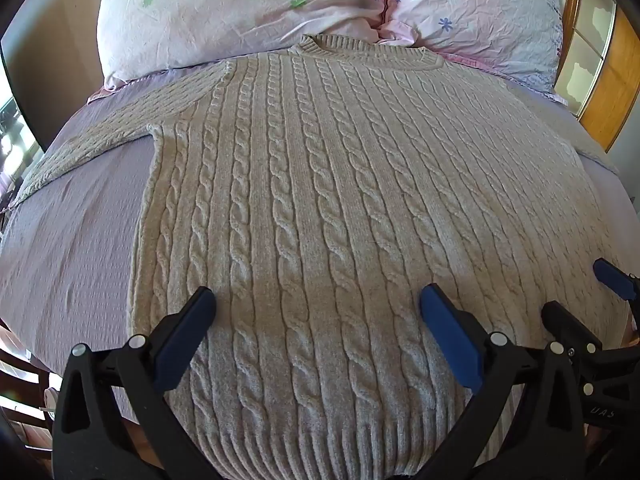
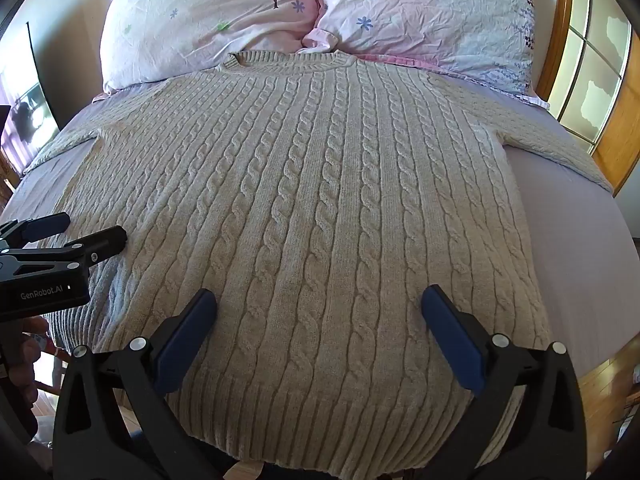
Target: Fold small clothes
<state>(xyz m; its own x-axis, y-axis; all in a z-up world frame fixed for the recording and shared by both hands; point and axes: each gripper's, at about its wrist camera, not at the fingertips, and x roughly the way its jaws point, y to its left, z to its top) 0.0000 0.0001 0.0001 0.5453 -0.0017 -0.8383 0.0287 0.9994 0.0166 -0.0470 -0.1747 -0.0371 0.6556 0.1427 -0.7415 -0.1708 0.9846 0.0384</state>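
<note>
A beige cable-knit sweater [image 1: 320,200] lies flat and face up on the bed, collar toward the pillows and both sleeves spread to the sides; it also shows in the right wrist view [image 2: 312,208]. My left gripper [image 1: 318,300] is open and empty, hovering over the sweater's lower left part near the ribbed hem. My right gripper [image 2: 319,300] is open and empty over the lower right part near the hem. The right gripper shows at the right edge of the left wrist view [image 1: 580,292], and the left gripper at the left edge of the right wrist view [image 2: 84,228].
The sweater rests on a lilac bedsheet [image 1: 72,240]. Two pink floral pillows [image 2: 224,12] [image 2: 432,12] lie behind the collar. A wooden-framed window [image 2: 592,80] stands at the right. The bed's near edge and wooden floor [image 2: 612,384] lie below the hem.
</note>
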